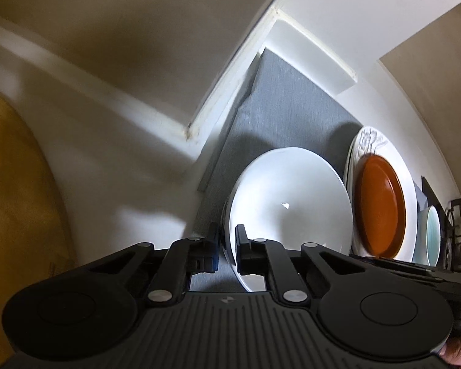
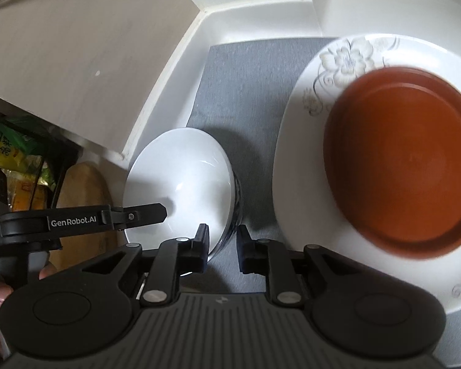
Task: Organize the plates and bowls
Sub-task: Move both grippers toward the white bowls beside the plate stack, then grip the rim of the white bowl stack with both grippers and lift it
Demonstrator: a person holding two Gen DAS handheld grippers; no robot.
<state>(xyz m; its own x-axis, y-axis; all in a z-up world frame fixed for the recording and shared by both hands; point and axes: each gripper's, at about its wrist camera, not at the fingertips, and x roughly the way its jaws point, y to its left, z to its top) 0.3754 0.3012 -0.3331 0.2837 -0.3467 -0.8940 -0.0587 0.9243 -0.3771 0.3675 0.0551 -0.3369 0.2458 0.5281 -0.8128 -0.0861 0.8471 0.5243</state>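
A white bowl [image 1: 287,193] sits on a grey mat [image 1: 279,107]. My left gripper [image 1: 227,236] is shut on the bowl's near rim, one finger inside and one outside. Right of it, an orange plate [image 1: 381,206] lies on a white flowered plate [image 1: 368,141]. In the right wrist view, the same white bowl [image 2: 181,184] is left of centre with the left gripper [image 2: 150,213] on it. My right gripper [image 2: 222,247] straddles the bowl's right rim with its jaws a little apart. The orange plate [image 2: 399,156] lies on the flowered plate [image 2: 304,160] at the right.
A teal bowl [image 1: 431,230] stands at the far right past the plates, next to a dark wire rack [image 1: 455,233]. White shelf walls [image 1: 156,141] close in the mat at the back and left. A wooden board [image 2: 86,184] and yellow packets [image 2: 9,153] lie lower left.
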